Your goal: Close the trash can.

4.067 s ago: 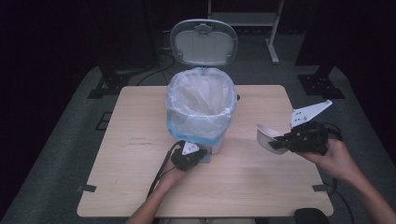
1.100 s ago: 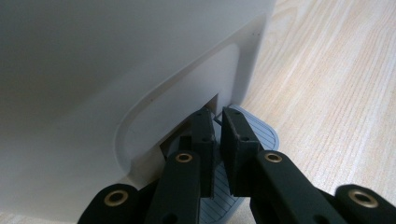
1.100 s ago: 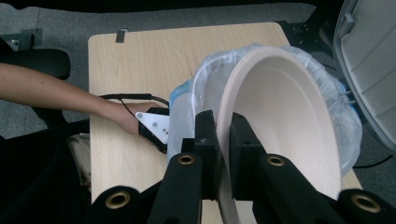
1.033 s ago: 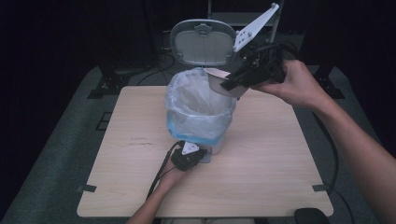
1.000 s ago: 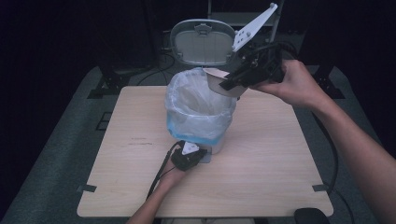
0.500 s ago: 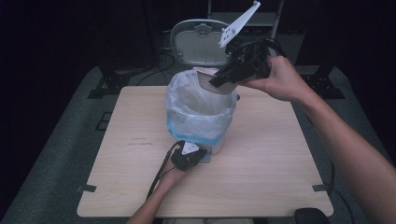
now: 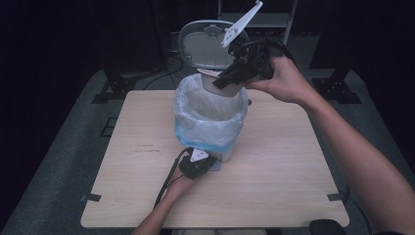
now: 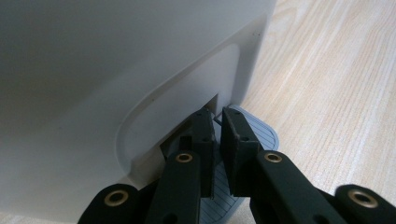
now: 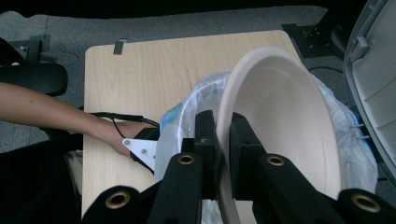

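A: The right gripper [image 7: 234,78] is up over the mouth of the bin [image 7: 210,115], its jaws closed tight on the rim of a pale bowl [image 9: 285,121], tipped so the hollow faces down toward the liner bag [image 7: 195,100].

B: And the lid [image 7: 203,44] stands wide open behind it. That looks like the left gripper's [image 8: 215,122] doing: down at the foot of the bin, its jaws are nearly closed, only a narrow gap between them, and they press on the grey ribbed pedal [image 8: 261,133]. They grip nothing; they sit on top of it. My read is that the pedal is held down to keep the lid up.

A: So one hand props, the other dumps. The bowl is held by its edge, which leaves it free to drop or tip into the bag, I'd judge.

B: From the high view the bowl is mostly masked by the gripper and the person's hand [image 7: 286,81]. The right gripper view gives it properly: a clean, empty inside, rim pinched between the two jaws, directly above the bag.

A: And the pedal contact comes through in the left gripper view alone; from above, that gripper just sits against the bin's base on the wooden table [image 7: 293,156].
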Motion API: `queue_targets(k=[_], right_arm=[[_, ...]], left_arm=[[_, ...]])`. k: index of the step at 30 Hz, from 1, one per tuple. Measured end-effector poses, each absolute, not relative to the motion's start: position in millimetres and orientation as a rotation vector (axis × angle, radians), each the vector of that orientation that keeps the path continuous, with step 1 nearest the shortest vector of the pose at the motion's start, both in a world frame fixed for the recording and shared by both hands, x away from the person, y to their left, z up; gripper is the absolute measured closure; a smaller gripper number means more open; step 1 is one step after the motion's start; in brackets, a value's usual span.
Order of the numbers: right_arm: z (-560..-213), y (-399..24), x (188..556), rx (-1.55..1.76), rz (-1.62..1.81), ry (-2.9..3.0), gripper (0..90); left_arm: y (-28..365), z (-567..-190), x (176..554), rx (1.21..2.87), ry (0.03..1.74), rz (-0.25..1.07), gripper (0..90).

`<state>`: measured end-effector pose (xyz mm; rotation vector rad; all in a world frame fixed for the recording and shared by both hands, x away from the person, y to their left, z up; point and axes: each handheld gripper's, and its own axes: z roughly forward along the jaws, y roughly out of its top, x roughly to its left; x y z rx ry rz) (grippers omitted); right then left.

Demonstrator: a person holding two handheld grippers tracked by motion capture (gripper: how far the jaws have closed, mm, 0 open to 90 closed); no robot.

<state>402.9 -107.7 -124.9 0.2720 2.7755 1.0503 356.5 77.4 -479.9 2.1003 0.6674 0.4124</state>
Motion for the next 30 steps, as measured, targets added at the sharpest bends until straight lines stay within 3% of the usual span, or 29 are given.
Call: queue_targets(k=[30], right_arm=[[-140.4,-88.4,424.6,0.28,1.033,2.798,83.1]], left_arm=[[77.4,-480.1,356.7,2.099,0.666,0.412,84.2]])
